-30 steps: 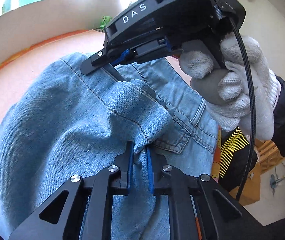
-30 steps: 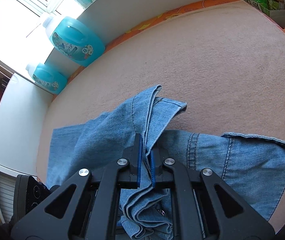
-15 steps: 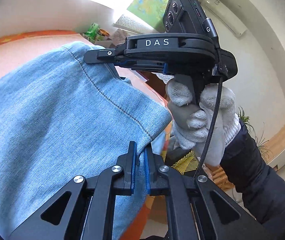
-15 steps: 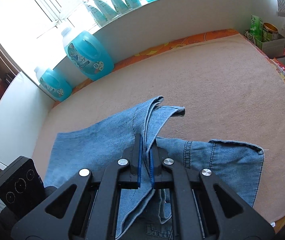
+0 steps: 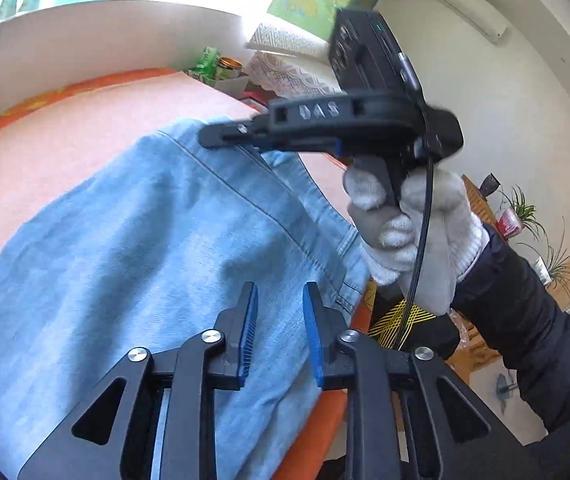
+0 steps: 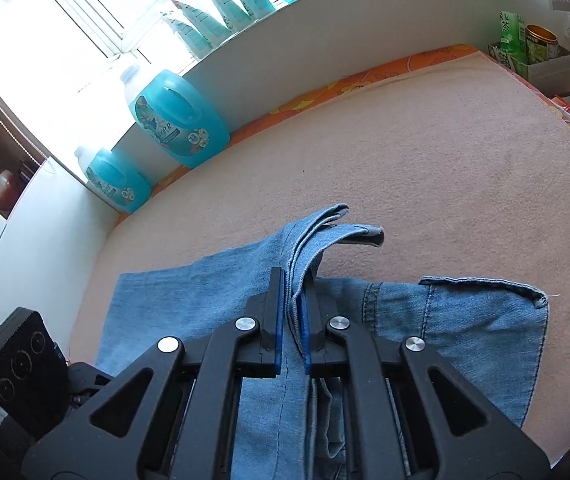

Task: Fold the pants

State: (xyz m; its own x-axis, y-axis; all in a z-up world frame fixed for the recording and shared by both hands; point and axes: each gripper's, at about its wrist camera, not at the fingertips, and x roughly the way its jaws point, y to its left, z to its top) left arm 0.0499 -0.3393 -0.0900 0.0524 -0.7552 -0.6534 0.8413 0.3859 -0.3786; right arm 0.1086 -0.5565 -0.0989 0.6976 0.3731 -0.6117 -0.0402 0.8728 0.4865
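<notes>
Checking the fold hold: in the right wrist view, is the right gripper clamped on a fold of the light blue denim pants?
Yes, the right gripper has its blue pads pressed on a bunched fold of the light blue denim pants.

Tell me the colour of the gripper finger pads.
Blue pads, set on black fingers; the left wrist view shows them best.

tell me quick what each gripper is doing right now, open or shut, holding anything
Left gripper: jaws opening, pads clear of the jeans lying below them.
Right gripper: shut on a bunched fold of the jeans.
</notes>
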